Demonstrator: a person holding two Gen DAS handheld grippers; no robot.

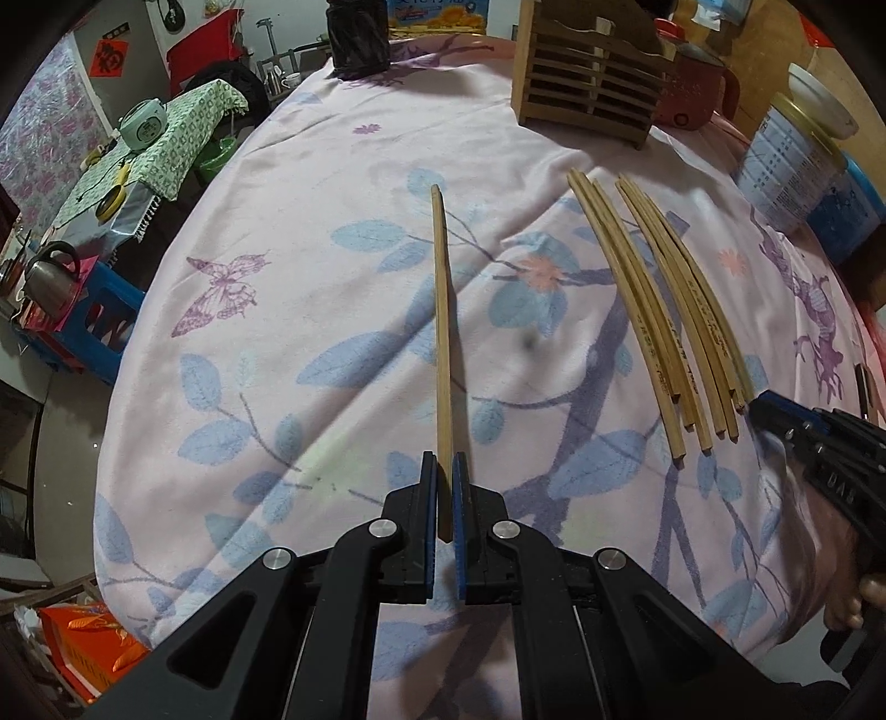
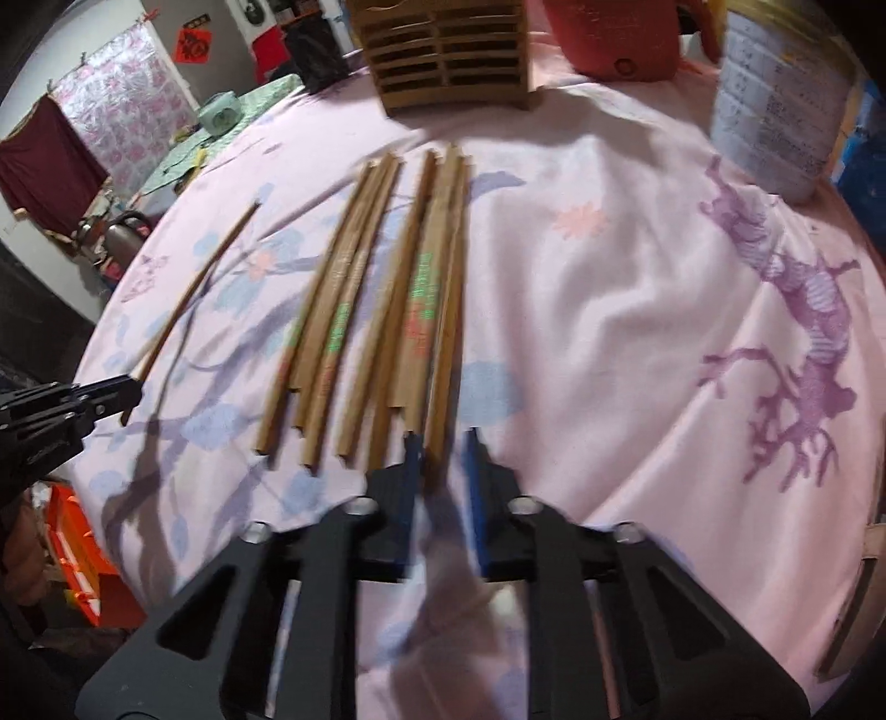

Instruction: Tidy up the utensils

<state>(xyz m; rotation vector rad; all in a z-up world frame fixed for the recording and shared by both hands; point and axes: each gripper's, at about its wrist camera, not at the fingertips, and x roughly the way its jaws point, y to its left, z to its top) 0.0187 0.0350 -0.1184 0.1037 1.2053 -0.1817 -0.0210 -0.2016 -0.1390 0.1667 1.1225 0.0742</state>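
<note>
On the pink floral cloth (image 1: pixel 332 183), my left gripper (image 1: pixel 446 471) is shut on the near end of a single wooden chopstick (image 1: pixel 441 332), which points away from me. Several more chopsticks (image 1: pixel 664 310) lie side by side to its right. My right gripper (image 1: pixel 767 407) is at their near ends. In the blurred right wrist view the right gripper (image 2: pixel 443 443) has its jaws narrowly apart, with the end of the rightmost chopstick (image 2: pixel 440 387) between them and a gap still showing beside the right pad. The left gripper (image 2: pixel 130 387) and its chopstick (image 2: pixel 205 277) are at the left.
A slatted wooden holder (image 1: pixel 587 83) stands at the far side of the table, with a red pot (image 1: pixel 692 88) and a labelled tin (image 1: pixel 786 160) to its right and a black container (image 1: pixel 357 39) to its left. The table edge curves along the left. A hand (image 1: pixel 853 598) grips the right tool.
</note>
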